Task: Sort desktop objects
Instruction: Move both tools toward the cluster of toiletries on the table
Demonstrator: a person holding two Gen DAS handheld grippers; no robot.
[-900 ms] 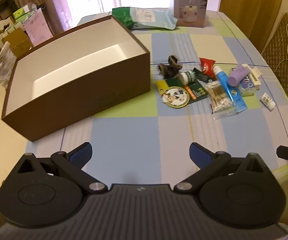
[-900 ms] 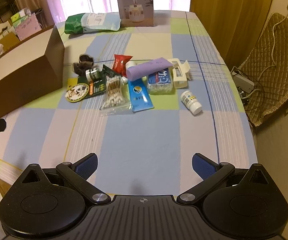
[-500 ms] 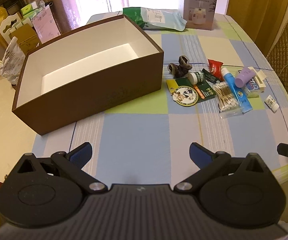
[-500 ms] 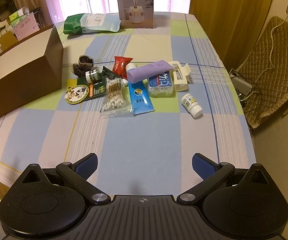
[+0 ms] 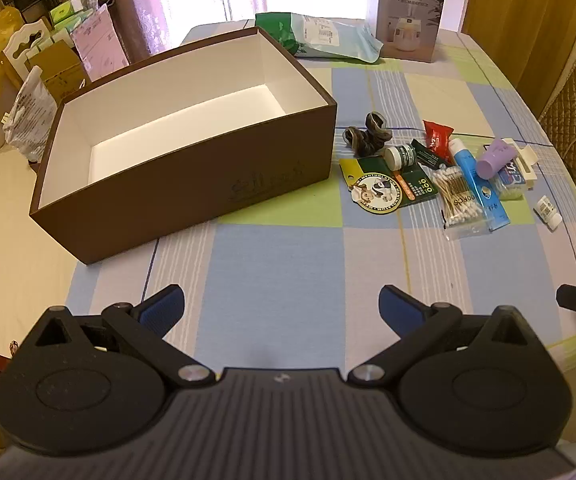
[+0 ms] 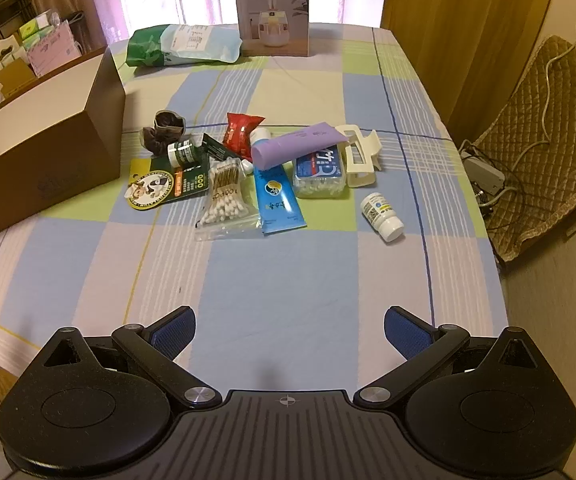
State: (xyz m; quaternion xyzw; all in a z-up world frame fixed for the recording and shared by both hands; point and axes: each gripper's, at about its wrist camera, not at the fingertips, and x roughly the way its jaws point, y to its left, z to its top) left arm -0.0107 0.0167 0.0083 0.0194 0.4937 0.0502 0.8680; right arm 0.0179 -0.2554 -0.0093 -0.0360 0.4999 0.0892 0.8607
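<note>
An open, empty brown box [image 5: 192,184] with a white inside stands on the left of the table; its side shows in the right wrist view [image 6: 48,152]. Right of it lies a cluster of small items: a purple tube [image 6: 295,148], a blue tube [image 6: 280,200], a bag of cotton swabs [image 6: 226,204], a white hair clip [image 6: 361,156], a white pill bottle [image 6: 381,218], a red packet [image 6: 242,132], a green card [image 6: 168,188] and a dark scrunchie [image 6: 164,132]. My left gripper [image 5: 282,308] and right gripper [image 6: 289,330] are open and empty above the table's near edge.
A checked cloth [image 6: 288,272] covers the table. A humidifier box [image 6: 274,10] and a green-and-white bag [image 6: 184,44] lie at the far end. A quilted chair [image 6: 547,140] with cables stands right of the table. Bags and cartons [image 5: 48,64] are stacked on the left.
My left gripper has drawn back and shifted left, so the box and the items appear further right. My right gripper has hardly moved. Both stay open.
</note>
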